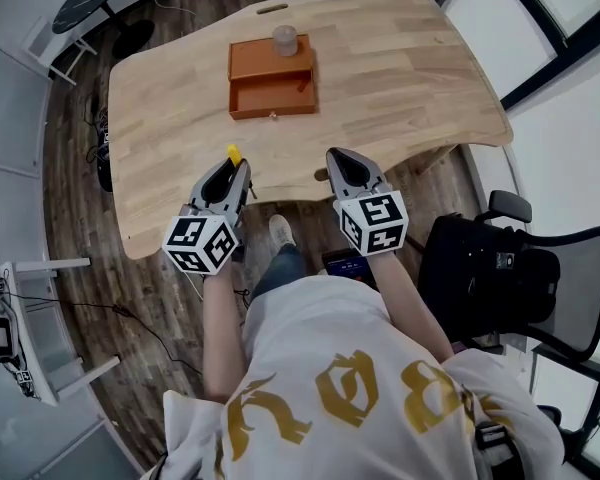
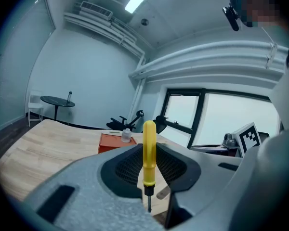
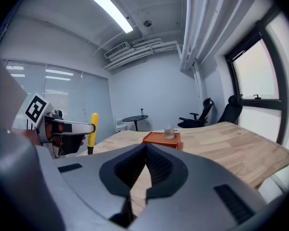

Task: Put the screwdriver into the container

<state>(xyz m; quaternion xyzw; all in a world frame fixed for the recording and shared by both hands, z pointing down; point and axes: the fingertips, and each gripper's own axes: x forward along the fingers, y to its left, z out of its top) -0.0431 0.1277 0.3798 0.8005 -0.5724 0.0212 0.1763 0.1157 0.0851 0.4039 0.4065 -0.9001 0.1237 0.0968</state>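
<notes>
Orange container (image 1: 272,96) w/ clear jar (image 1: 284,40) on its far half sat on table (image 1: 410,78). L gripper (image 1: 230,168) clamped screwdriver (image 2: 149,148) upright, near table edge; R gripper (image 1: 348,165) closed, empty. Wood floor (image 1: 80,298); chair (image 1: 525,273) at right.

Upright yellow screwdriver (image 2: 149,153), orange container (image 1: 255,63) well apart

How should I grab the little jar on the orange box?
Probably grip the jar by its round sides. Bring the right hand-held gripper in level from the near side: it stands upright on the box. The left hand-held gripper holds the screwdriver.
</notes>
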